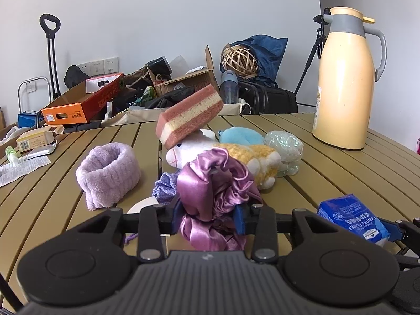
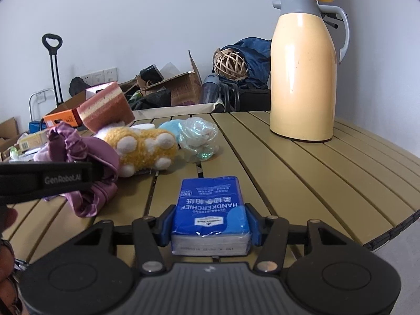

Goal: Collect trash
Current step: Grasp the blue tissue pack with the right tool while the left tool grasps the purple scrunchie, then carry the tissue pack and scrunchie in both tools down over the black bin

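Note:
My left gripper (image 1: pixel 208 218) is shut on a purple satin cloth (image 1: pixel 215 183) just above the slatted table (image 1: pixel 341 173); the cloth also shows at the left of the right wrist view (image 2: pixel 89 155). My right gripper (image 2: pixel 210 227) is shut on a blue handkerchief tissue pack (image 2: pixel 211 210), held low over the table; the pack shows at the lower right of the left wrist view (image 1: pixel 354 218). A crumpled clear plastic wrap (image 1: pixel 284 147) lies beside a plush toy (image 1: pixel 252 157).
A pink-and-cream sponge (image 1: pixel 189 115) rests on the plush toy. A lilac fleece band (image 1: pixel 107 173) lies to the left. A tall cream thermos jug (image 1: pixel 344 78) stands at the right. A small box (image 1: pixel 34 139) and leaflet (image 1: pixel 21 168) lie far left. Boxes and bags are piled beyond the table.

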Tool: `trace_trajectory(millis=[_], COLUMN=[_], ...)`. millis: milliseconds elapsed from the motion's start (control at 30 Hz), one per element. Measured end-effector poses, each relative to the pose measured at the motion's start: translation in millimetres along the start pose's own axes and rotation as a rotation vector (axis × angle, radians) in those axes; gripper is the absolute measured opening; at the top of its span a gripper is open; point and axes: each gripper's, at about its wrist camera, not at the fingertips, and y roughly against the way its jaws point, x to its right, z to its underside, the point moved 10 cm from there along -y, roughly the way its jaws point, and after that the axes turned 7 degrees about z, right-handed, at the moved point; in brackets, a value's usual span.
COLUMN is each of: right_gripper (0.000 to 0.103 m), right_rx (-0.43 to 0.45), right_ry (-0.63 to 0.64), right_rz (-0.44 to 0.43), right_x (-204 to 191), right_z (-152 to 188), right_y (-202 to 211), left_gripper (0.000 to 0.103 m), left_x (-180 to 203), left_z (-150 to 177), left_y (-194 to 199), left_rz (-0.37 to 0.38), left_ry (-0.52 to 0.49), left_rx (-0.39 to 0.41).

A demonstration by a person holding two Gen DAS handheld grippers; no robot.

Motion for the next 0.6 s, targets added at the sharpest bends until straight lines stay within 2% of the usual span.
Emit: trace_trajectory(millis=[433, 600], right_gripper=[0.051, 0.051], right_rx=[0.005, 0.047], right_ry=[-0.051, -0.046], right_rz=[-0.069, -0.091], right_x=[0, -1], right_z=[-2, -9], right_y=[14, 34], left_gripper=[0.038, 0.038], left_x=[2, 3], left_z=[-9, -16], left_y=[19, 38], left_rz=[0.021, 0.047], left_ry=[0.0, 0.01], left_rx=[0.036, 0.066])
